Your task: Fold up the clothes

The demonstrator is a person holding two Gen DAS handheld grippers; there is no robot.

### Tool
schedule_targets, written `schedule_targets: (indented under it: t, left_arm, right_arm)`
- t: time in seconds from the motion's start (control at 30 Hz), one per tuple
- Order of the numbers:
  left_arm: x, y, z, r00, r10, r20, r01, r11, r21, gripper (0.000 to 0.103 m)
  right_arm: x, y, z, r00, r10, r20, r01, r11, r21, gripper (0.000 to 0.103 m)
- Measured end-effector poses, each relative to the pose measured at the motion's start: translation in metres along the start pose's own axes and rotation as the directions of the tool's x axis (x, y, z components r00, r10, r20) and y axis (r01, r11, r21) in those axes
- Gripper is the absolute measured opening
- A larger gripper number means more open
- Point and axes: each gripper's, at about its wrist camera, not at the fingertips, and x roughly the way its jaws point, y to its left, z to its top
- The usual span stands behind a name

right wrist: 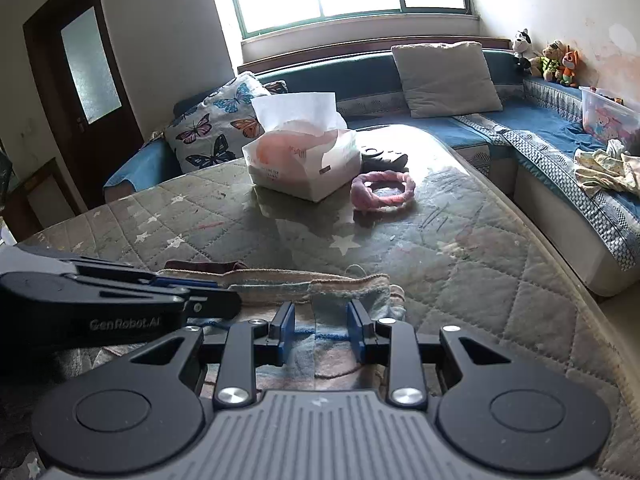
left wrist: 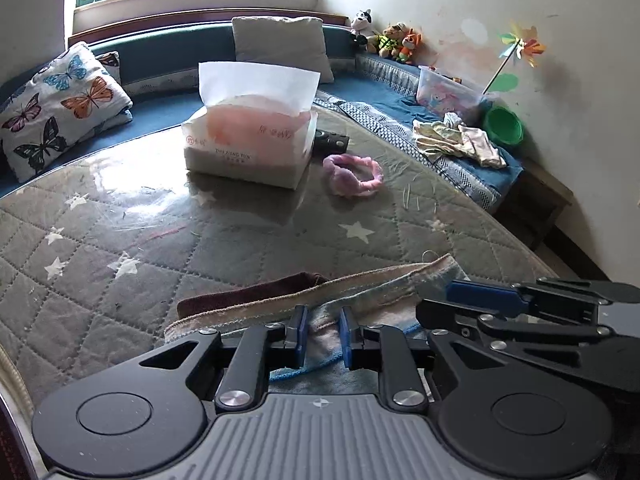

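Note:
A small pale blue and pink garment [left wrist: 360, 284] with a beige hem lies on the quilted table cover, near its front edge. A dark brown cloth [left wrist: 248, 292] peeks out behind it. In the left wrist view my left gripper [left wrist: 323, 334] is narrowly shut on a raised fold of the garment, whose blue trim hangs below the pads. My right gripper [left wrist: 486, 300] reaches in from the right beside it. In the right wrist view the right gripper [right wrist: 321, 334] grips the garment [right wrist: 344, 284] between its blue pads, and the left gripper [right wrist: 188, 286] lies at the left.
Farther back on the star-patterned quilted cover [left wrist: 240, 232] stand a tissue pack [left wrist: 248, 136] and a pink fluffy headband [left wrist: 352, 174], with a dark remote [left wrist: 332, 140] behind. A blue corner sofa holds cushions, plush toys, a plastic box, folded clothes [left wrist: 460, 140] and a green bowl.

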Motion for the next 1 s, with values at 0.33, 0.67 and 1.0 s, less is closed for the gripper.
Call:
schedule_targets:
  t: [0.33,0.67,1.0]
  left_arm:
    - [-0.056,-0.006,-0.027,0.999,0.027,0.035,-0.028,0.999,0.035,0.033]
    - [-0.109,-0.012,-0.088,0.998,0.049,0.034,-0.051,0.996,0.068,0.04]
    - [-0.12,-0.001,-0.126,0.995,0.103,-0.011,-0.103,0.995,0.007,0.04]
  right_arm:
    - [-0.054,0.019,-0.027,1.0,0.025,-0.003,-0.026,0.998,-0.051,0.036]
    - [-0.106,0.035,-0.078,1.0,0.022,-0.005,-0.023,0.996,-0.091,0.038]
    - [-0.125,0.026,-0.101,1.0,-0.009,0.025,0.01,1.0,-0.029,0.044]
